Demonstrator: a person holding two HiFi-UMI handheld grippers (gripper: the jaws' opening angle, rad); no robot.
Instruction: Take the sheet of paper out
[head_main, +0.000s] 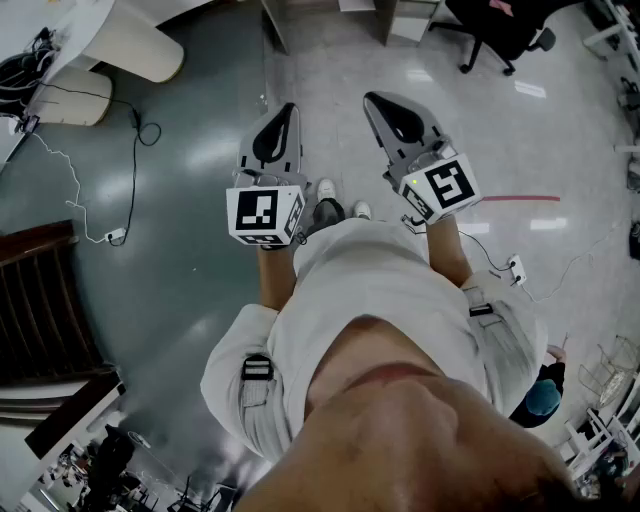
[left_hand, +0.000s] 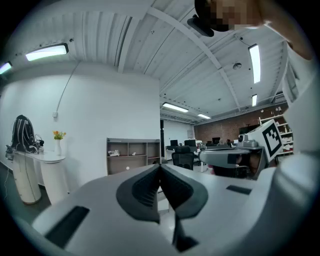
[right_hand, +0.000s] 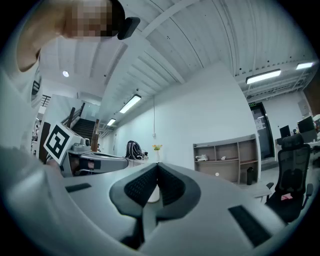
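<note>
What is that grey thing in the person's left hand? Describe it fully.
The left gripper is grey, plastic-looking, with two tapered jaws lined with dark ribbed pads, shut on nothing. A white cube with black square markers sits at its rear. It is held level over the floor, touching nothing else.

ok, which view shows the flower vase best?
Left gripper view: the flower vase stands clear on the white counter, unobstructed. Right gripper view shows the vase smaller, just above the tips of the right gripper. Head view doesn't show it.
</note>
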